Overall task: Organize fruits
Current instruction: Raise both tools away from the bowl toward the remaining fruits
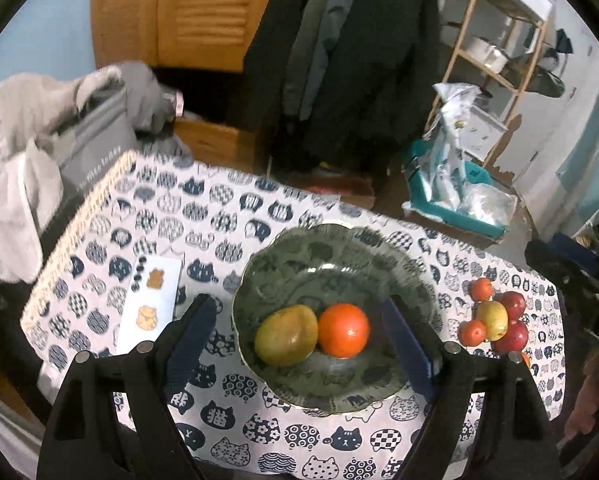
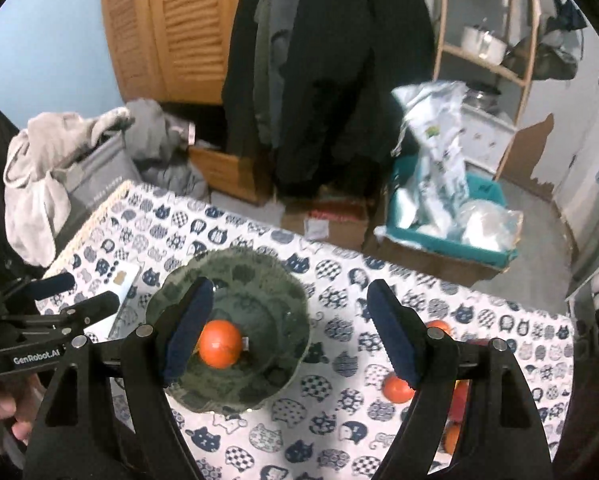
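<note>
A dark green scalloped bowl point(image 1: 331, 252) sits on the cat-print tablecloth and holds a yellow-green mango point(image 1: 285, 334) and an orange fruit point(image 1: 343, 330). My left gripper point(image 1: 299, 340) is open and empty above the bowl. To the bowl's right lies a pile of small fruits point(image 1: 493, 318), red, orange and yellow. In the right wrist view the bowl point(image 2: 255, 276) and orange fruit point(image 2: 219, 343) show at left; the mango is hidden behind the finger. My right gripper point(image 2: 289, 332) is open and empty over the cloth. Small orange fruits point(image 2: 397, 389) lie beside its right finger.
A white card point(image 1: 149, 300) with small stickers lies on the cloth left of the bowl. Grey clothes point(image 1: 39, 152) are heaped past the table's left edge. A teal box point(image 2: 447, 220) with plastic bags, dark hanging coats and a wooden shelf stand behind the table.
</note>
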